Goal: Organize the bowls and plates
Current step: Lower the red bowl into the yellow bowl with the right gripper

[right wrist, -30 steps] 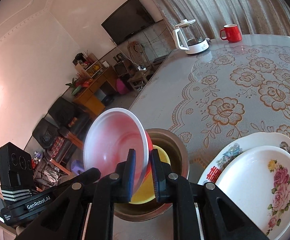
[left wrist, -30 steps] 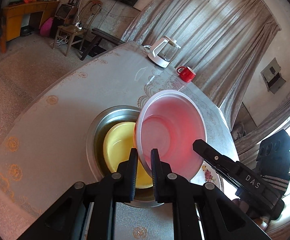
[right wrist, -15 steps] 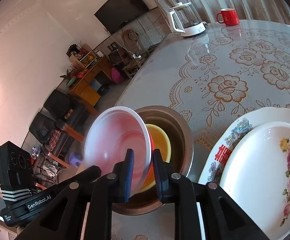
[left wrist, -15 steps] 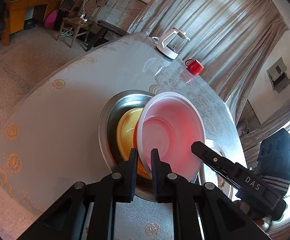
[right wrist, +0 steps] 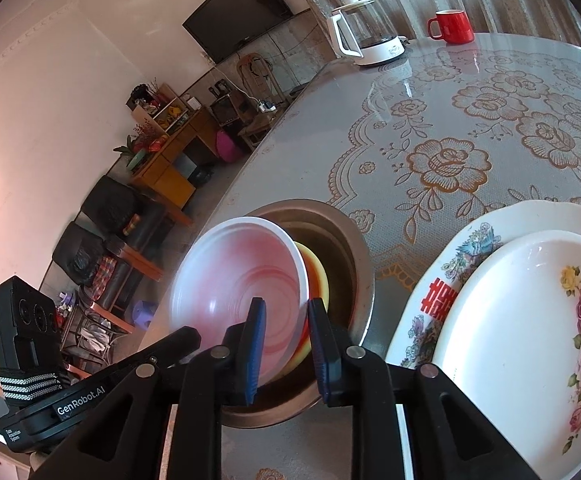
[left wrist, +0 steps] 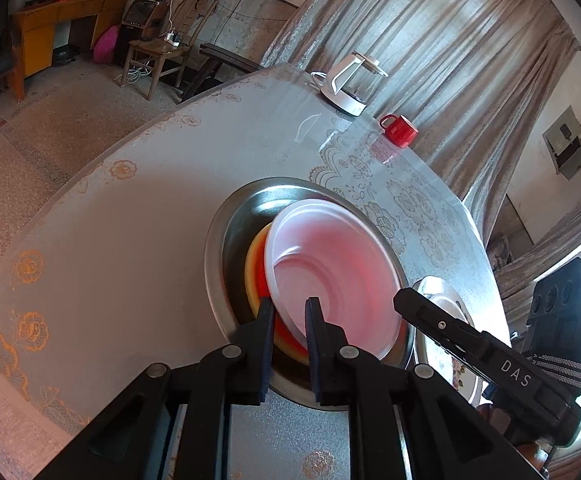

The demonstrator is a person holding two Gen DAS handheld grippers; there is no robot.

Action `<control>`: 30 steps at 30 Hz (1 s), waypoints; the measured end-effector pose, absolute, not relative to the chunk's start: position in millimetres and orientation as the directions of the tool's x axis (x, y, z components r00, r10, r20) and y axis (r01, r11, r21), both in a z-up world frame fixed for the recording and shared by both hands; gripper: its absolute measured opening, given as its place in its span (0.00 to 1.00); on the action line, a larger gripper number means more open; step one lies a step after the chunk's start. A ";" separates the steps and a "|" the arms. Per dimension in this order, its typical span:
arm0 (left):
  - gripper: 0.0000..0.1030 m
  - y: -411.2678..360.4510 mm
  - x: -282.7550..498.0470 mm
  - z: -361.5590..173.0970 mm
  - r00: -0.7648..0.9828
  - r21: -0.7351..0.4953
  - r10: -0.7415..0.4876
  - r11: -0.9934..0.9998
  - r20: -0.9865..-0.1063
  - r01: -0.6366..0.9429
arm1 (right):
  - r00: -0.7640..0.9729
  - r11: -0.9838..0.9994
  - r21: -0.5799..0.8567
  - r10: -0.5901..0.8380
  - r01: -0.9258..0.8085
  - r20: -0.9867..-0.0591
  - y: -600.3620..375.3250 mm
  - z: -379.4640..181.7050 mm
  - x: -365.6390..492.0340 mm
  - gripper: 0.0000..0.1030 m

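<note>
Since the earlier frames the translucent white plastic bowl with a pink-red tint (left wrist: 330,268) has sunk from above the round steel basin (left wrist: 226,240) down into it, onto the yellow bowl (left wrist: 252,280) with an orange-red band that already lies in the basin. The white bowl faces up with a slight tilt, its mouth leaning toward the left gripper (left wrist: 288,320); being round, it has no long axis. Both grippers have just been opening a little. The left gripper's jaws stand narrowly apart across the bowl's near rim, and a gap shows on each side of the rim. The right gripper (right wrist: 286,320), on the opposite side of the basin, also straddles the rim with its blue-padded fingers (right wrist: 256,340) a little apart, pads clear of the wall. Just beside the basin, on the right gripper's side, a white rose-patterned plate (right wrist: 530,340) lies stacked on a larger floral plate (right wrist: 470,240). Well beyond the basin, at the far edge of the lace-patterned round table (right wrist: 470,128), stand a white-handled glass kettle (right wrist: 366,36) and a red mug (right wrist: 452,26).
</note>
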State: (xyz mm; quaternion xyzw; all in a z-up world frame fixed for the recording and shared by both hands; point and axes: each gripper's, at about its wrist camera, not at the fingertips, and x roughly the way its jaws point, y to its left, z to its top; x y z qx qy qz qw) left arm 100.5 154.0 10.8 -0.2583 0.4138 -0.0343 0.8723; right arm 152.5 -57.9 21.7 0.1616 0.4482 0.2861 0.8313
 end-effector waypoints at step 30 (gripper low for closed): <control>0.19 133.5 100.1 10.8 0.663 -0.337 -0.166 0.932 -0.730 -0.137 | 0.466 0.824 0.426 0.563 -0.372 -0.682 -55.3 18.5 145.3 0.19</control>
